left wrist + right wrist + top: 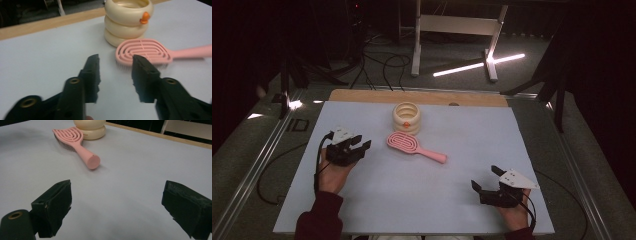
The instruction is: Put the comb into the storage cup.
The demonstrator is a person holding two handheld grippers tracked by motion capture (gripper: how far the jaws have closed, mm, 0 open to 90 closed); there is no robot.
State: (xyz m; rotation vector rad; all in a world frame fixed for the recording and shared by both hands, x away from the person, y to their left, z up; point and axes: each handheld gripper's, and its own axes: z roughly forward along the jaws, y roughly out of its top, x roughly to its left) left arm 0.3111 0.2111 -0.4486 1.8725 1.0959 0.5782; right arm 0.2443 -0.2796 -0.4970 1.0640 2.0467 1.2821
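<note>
A pink hairbrush lies bristles down at the middle of the pale mat, its handle pointing toward the right front. Just behind its head stands a cream ringed container with a small orange piece on its side. My left gripper hovers to the left of the brush head, open, with nothing between its jaws. In the left gripper view the brush and the container lie just beyond the left gripper. My right gripper rests open near the front right; the brush handle lies ahead of the right gripper.
The pale blue-grey mat covers a wooden tabletop whose far edge shows. Metal rails run along both sides. On the floor behind stand a white frame, black cables and a bright light strip.
</note>
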